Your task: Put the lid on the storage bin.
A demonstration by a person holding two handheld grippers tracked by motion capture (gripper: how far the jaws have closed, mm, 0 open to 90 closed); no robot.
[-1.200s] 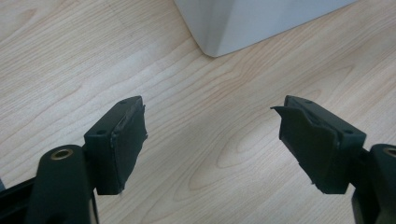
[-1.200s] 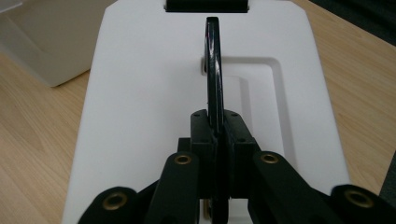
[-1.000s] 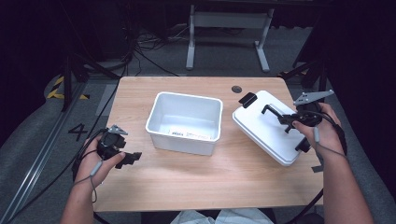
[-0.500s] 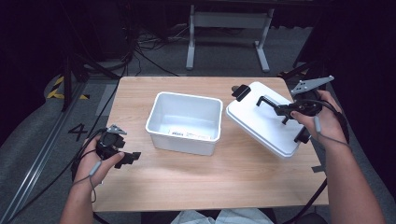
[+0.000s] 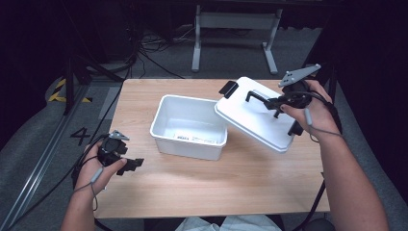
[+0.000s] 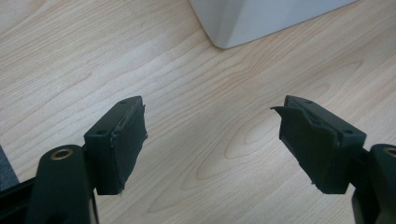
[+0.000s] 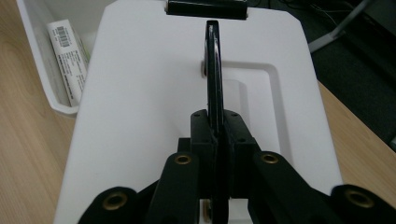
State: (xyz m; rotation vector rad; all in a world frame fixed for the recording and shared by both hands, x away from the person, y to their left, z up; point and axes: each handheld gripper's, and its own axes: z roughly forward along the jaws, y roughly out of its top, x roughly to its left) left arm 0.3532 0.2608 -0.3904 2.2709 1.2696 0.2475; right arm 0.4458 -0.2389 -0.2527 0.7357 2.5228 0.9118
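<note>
While gripped by right tool [image 7: 215,135], lid [image 5: 255,115] over bin's [image 5: 188,126] right rim.

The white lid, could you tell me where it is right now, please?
In the high view the white lid hangs tilted at table right, held by its black handle in the right gripper, its left edge over the open white bin.

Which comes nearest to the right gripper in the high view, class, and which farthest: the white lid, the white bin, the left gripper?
1. White lid: held by its black handle in the right gripper, at the table's right.
2. White bin: mid-table, just left of the lid.
3. Left gripper: near the front-left edge.
</note>
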